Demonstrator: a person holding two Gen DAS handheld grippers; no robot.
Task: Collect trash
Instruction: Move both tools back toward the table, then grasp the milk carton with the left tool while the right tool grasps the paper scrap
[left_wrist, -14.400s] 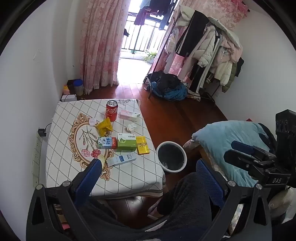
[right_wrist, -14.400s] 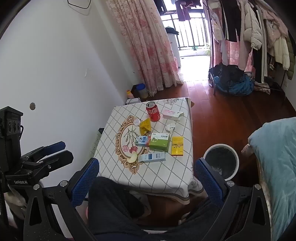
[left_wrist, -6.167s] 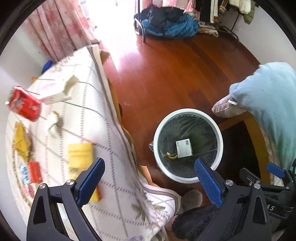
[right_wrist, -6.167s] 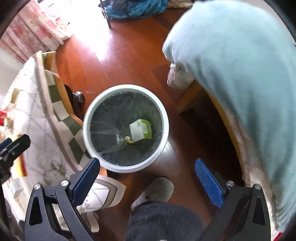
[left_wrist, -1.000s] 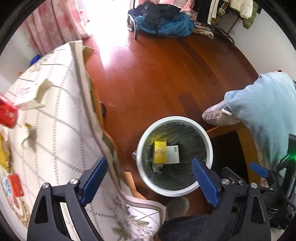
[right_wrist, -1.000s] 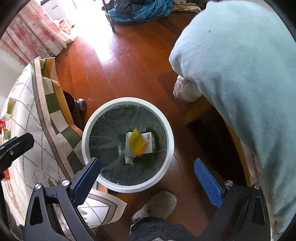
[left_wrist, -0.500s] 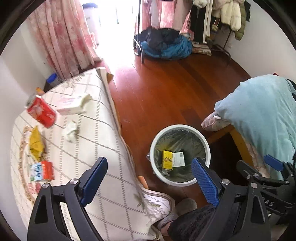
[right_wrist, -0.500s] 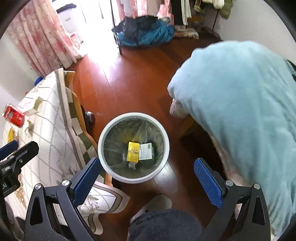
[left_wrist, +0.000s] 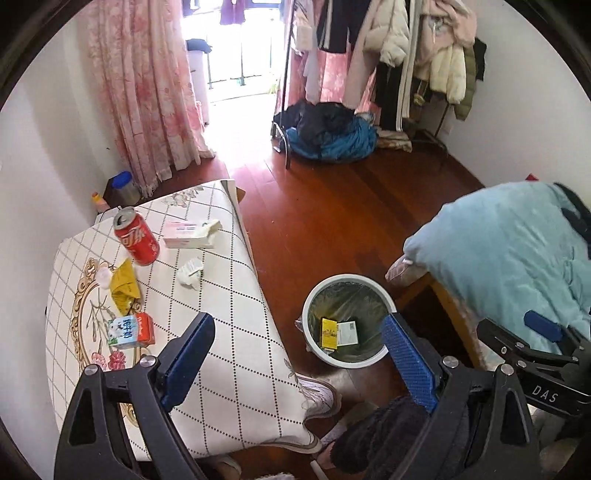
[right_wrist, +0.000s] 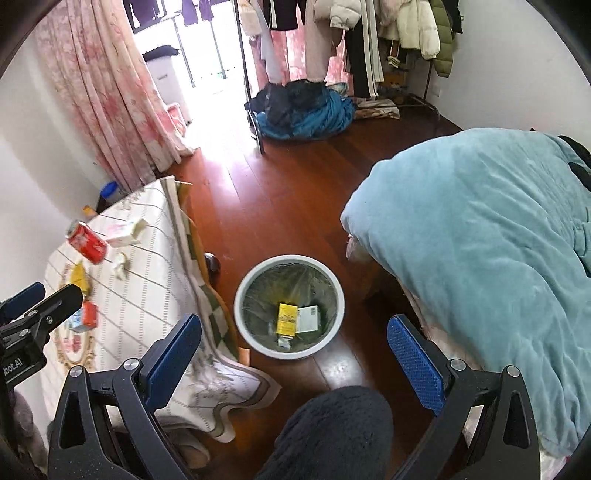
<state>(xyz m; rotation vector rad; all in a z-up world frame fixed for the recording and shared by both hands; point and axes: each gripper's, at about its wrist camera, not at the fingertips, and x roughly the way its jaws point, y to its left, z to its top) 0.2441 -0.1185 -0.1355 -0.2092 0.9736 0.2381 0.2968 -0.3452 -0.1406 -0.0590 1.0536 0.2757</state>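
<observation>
Left wrist view: the left gripper (left_wrist: 297, 345) is spread wide and holds nothing, over the table (left_wrist: 236, 295) edge. A can (left_wrist: 136, 240), tissue (left_wrist: 190, 271), yellow wrapper (left_wrist: 123, 288) and carton (left_wrist: 130, 330) lie on the table.

Right wrist view: the right gripper (right_wrist: 293, 350), also spread and holding nothing, hangs above the bin (right_wrist: 243, 295), where a yellow box (right_wrist: 287, 318) touches a white box (right_wrist: 308, 319).

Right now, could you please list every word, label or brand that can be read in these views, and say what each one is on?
"DAS": on the right gripper's black body, seen in the left wrist view.
"bot.AI", start cut off: on the left gripper's body, seen in the right wrist view.
White script logo on the red can: too distorted to read.
Print on the milk carton, pink box, yellow box and white box: too small to read.
</observation>
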